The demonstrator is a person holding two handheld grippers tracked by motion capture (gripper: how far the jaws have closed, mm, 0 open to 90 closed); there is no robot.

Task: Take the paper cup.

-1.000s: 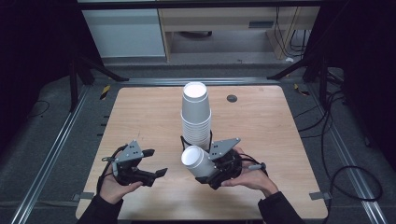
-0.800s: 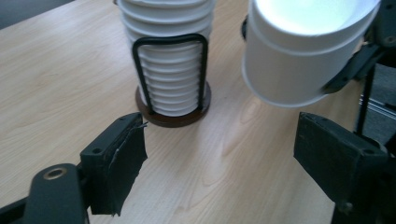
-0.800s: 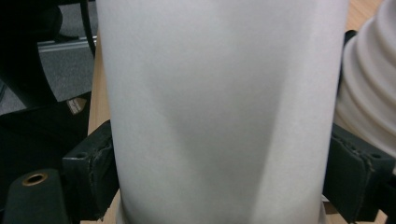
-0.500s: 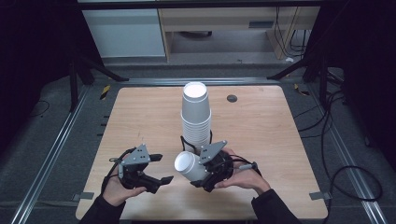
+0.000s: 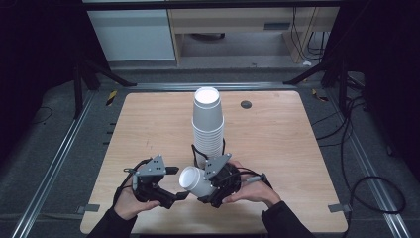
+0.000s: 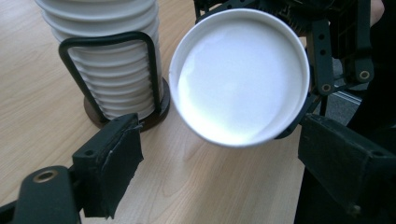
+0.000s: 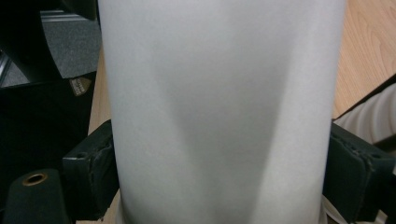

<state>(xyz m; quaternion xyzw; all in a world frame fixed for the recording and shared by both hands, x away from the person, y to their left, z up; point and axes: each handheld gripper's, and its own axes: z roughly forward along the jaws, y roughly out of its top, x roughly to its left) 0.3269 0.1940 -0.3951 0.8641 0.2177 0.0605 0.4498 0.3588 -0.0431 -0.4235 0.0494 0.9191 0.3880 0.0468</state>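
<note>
A tall stack of white paper cups stands in a black wire holder mid-table. My right gripper is shut on a single white cup, holding it tilted with its mouth toward the left. In the right gripper view the cup's wall sits clamped between both pads. My left gripper is open, and its jaws stand on either side of the cup's rim without touching it. In the left gripper view the cup's open mouth faces the camera above the spread pads.
A small dark disc lies on the wooden table at the back right. The cup stack stands just behind the held cup. Metal rails and cables run along the floor on both sides.
My right gripper has carried the single cup leftward and nearer the front edge, away from the stack. My left gripper has moved right until its open jaws flank the cup's mouth.
</note>
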